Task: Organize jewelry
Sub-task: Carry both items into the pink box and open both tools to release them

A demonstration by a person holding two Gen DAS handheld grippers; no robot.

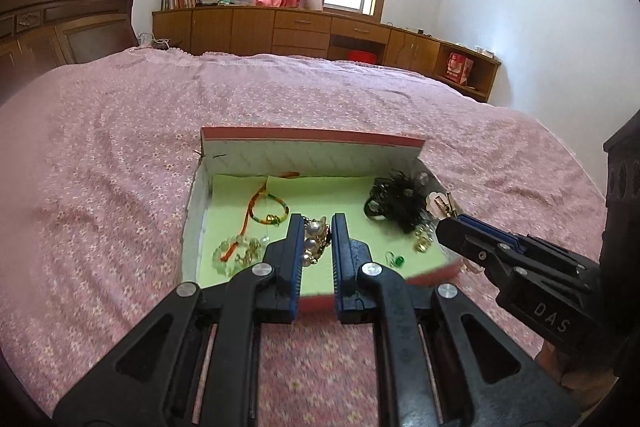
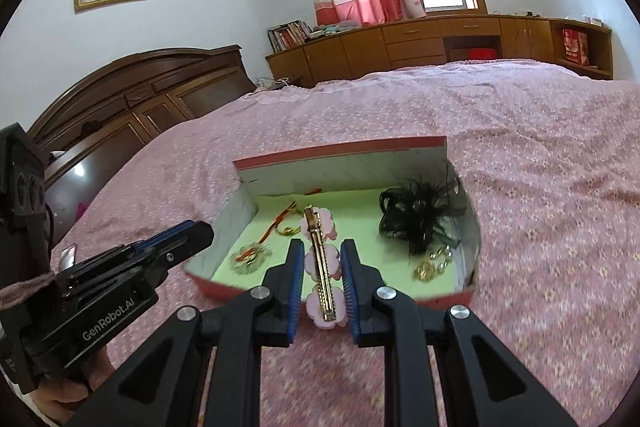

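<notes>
The right gripper [image 2: 321, 285] squeezes a pink flower hair clip [image 2: 322, 267], held up at the near edge of the red box [image 2: 340, 149]. The left gripper [image 1: 313, 247] has its fingers nearly together; whether it pinches the pearl piece [image 1: 314, 241] is hard to tell. The clip is thin, so it might slip and drop on the pink bed cover [image 2: 540, 155]. The black feather piece [image 2: 420, 213] fills the far right corner. The green middle floor looks free.
</notes>
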